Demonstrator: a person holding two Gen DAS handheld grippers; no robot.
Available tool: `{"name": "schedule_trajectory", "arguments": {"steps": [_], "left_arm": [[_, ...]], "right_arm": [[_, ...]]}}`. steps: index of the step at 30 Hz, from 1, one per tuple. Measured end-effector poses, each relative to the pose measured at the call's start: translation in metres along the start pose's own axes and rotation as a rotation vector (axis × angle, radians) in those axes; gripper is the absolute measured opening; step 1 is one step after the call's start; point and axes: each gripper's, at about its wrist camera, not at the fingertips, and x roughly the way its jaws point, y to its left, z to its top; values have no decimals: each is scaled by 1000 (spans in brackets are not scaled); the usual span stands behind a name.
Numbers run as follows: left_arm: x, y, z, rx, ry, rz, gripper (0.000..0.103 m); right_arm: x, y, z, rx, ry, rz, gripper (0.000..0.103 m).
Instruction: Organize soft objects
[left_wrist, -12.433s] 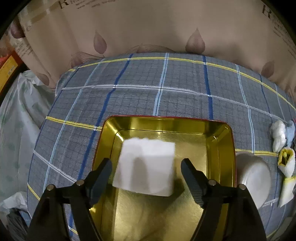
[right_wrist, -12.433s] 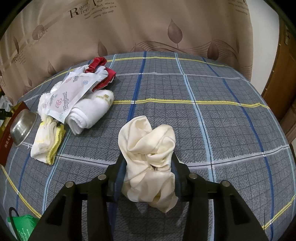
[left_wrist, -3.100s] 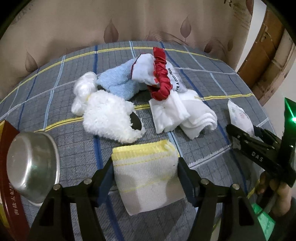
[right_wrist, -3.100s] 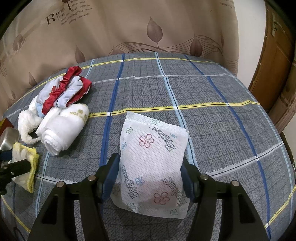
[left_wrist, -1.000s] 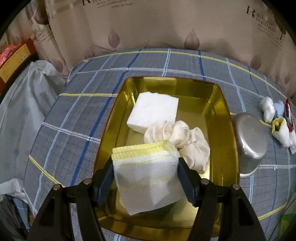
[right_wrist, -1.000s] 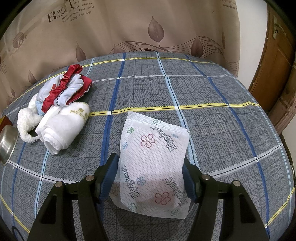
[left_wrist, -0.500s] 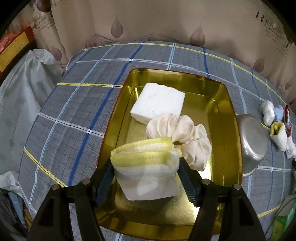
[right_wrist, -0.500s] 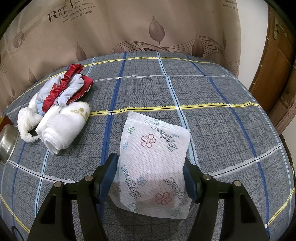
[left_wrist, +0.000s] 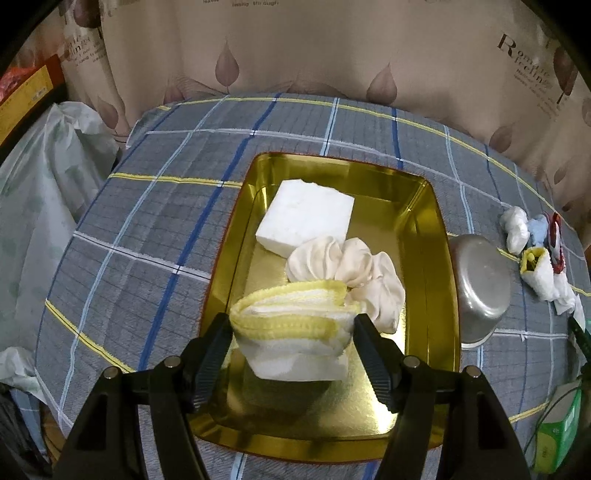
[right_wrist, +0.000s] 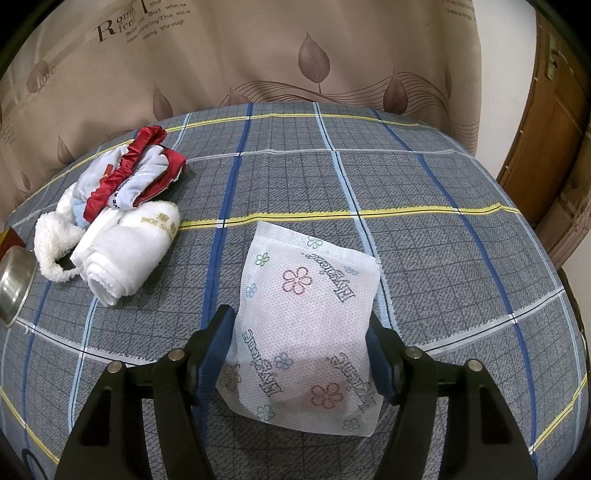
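In the left wrist view my left gripper (left_wrist: 294, 345) is shut on a folded white cloth with yellow edging (left_wrist: 295, 332) and holds it low over the near part of the gold tray (left_wrist: 436, 236). A white foam block (left_wrist: 306, 218) and a crumpled cream cloth (left_wrist: 351, 273) lie in the tray. In the right wrist view my right gripper (right_wrist: 301, 350) is shut on a white flowered "Hygiene" packet (right_wrist: 306, 325) above the checked tablecloth. A rolled white towel (right_wrist: 125, 251), a red and white cloth (right_wrist: 136, 177) and a fluffy white item (right_wrist: 55, 236) lie at the left.
A steel bowl (left_wrist: 480, 280) stands upside down right of the tray, with the cloth pile (left_wrist: 535, 251) beyond it. A green pack (left_wrist: 557, 432) is at the table's right edge. White plastic bags (left_wrist: 37, 192) lie left of the table. A curtain (right_wrist: 258, 55) hangs behind.
My left gripper carried the yellow-edged cloth from the pile to the tray and has lowered it; the cloth now sags and folds over. The right gripper has held still with the packet.
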Motion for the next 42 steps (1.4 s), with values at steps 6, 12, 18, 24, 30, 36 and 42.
{"name": "schedule_trajectory", "arguments": {"steps": [6, 12, 18, 24, 30, 36, 42], "left_arm": [[-10, 7, -1, -3, -5, -18, 69], [-20, 10, 5, -11, -32, -28, 69], [-36, 17, 2, -4, -72, 11, 69], [-51, 39, -7, -50, -129, 117, 69], [-37, 60, -24, -141, -111, 102, 69], [-34, 70, -41, -195, -129, 131, 69], [-34, 76, -49, -214, -140, 140, 69]], "right_arm": [[0, 0, 0, -1, 1, -2, 64], [1, 2, 1, -2, 1, -3, 64], [1, 1, 1, -5, 3, -4, 64], [2, 3, 1, -8, 8, -5, 65], [2, 0, 5, -16, 55, -10, 64], [-4, -1, 10, -27, 78, -20, 35], [-18, -1, 11, -55, 98, -50, 25]]}}
